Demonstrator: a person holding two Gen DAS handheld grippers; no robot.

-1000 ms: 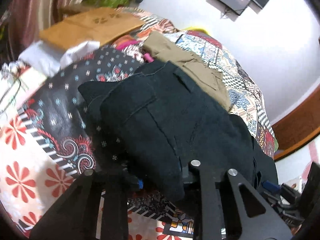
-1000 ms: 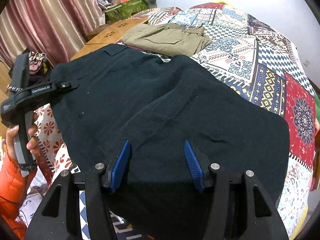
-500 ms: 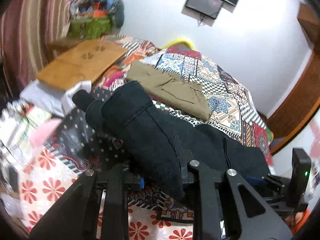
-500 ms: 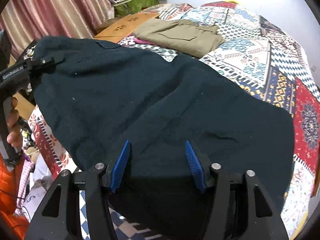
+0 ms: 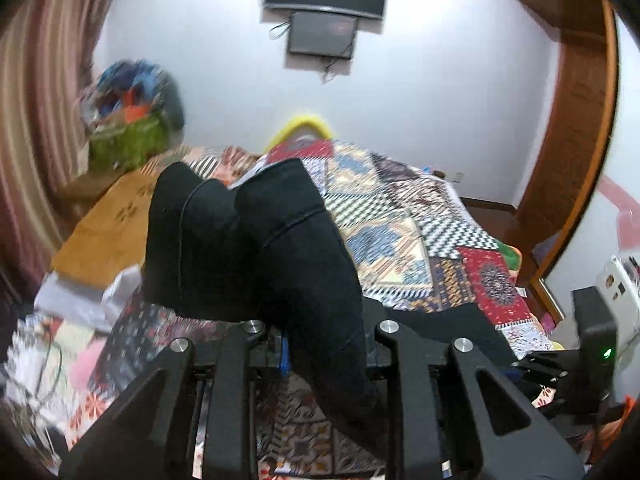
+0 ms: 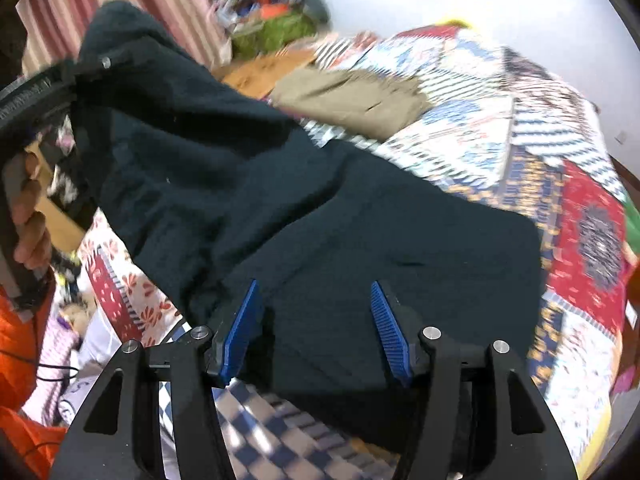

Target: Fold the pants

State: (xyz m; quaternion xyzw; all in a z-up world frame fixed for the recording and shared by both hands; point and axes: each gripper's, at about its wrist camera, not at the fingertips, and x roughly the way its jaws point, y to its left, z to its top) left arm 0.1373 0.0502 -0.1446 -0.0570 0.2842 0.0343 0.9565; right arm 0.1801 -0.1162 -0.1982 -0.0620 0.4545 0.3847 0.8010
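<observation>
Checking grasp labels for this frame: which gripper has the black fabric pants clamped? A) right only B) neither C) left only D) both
C: in the left wrist view the left gripper is shut on a raised bunch of the black fabric pants, while the right gripper has its blue pads spread apart over the pants, not pinching them.

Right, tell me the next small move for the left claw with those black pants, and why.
Probably carry the left claw forward and lower the raised end of the black pants onto the part lying on the quilt. It is shut on the fabric and holds that end up in the air, while the right claw stands open at the near edge. The fold is not yet laid down.
</observation>
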